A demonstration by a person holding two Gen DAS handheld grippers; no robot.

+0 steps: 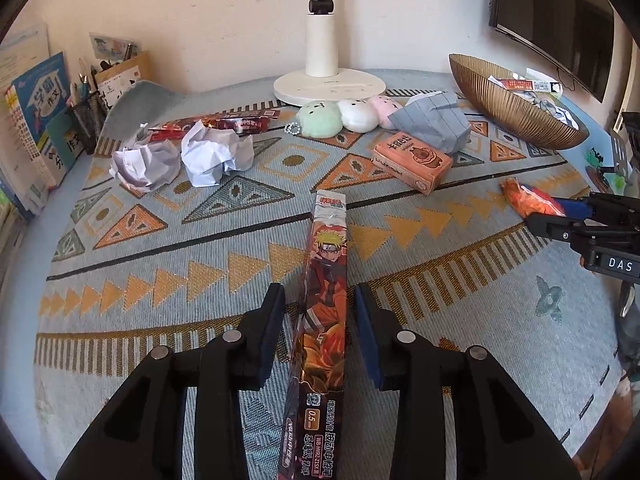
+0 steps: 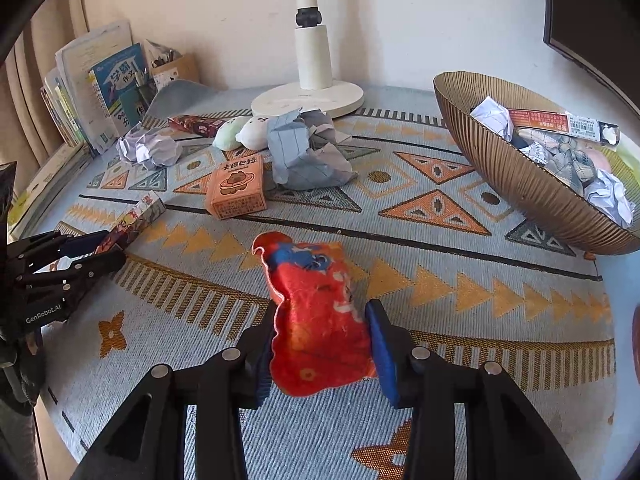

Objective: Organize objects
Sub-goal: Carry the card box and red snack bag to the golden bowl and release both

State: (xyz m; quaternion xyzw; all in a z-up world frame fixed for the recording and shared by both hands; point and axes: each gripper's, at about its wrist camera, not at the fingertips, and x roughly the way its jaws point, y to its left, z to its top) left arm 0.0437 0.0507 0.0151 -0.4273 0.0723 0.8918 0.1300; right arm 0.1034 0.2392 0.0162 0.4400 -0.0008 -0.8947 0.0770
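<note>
A long pen box [image 1: 326, 280] printed with an orange cartoon figure runs between the fingers of my left gripper [image 1: 320, 296], which is shut on it; its far end points toward the table's middle. In the right wrist view the same box [image 2: 140, 212] sticks out of the left gripper [image 2: 112, 246] at the left edge. My right gripper [image 2: 323, 312] is shut on a red-orange cloth pouch [image 2: 316, 312] with a blue patch, its pads pressing both sides. The left wrist view shows that pouch [image 1: 528, 200] in the right gripper [image 1: 556, 214] at far right.
A ribbed brown bowl [image 2: 520, 184] at the right holds crumpled paper and a pen box. On the patterned cloth [image 2: 400, 248] lie an orange carton [image 2: 236, 188], crumpled grey-blue paper [image 2: 304, 152], white paper balls [image 1: 212, 152], plush toys [image 1: 352, 114] and a lamp base [image 1: 328, 88]. Books [image 1: 36, 120] stand at the left.
</note>
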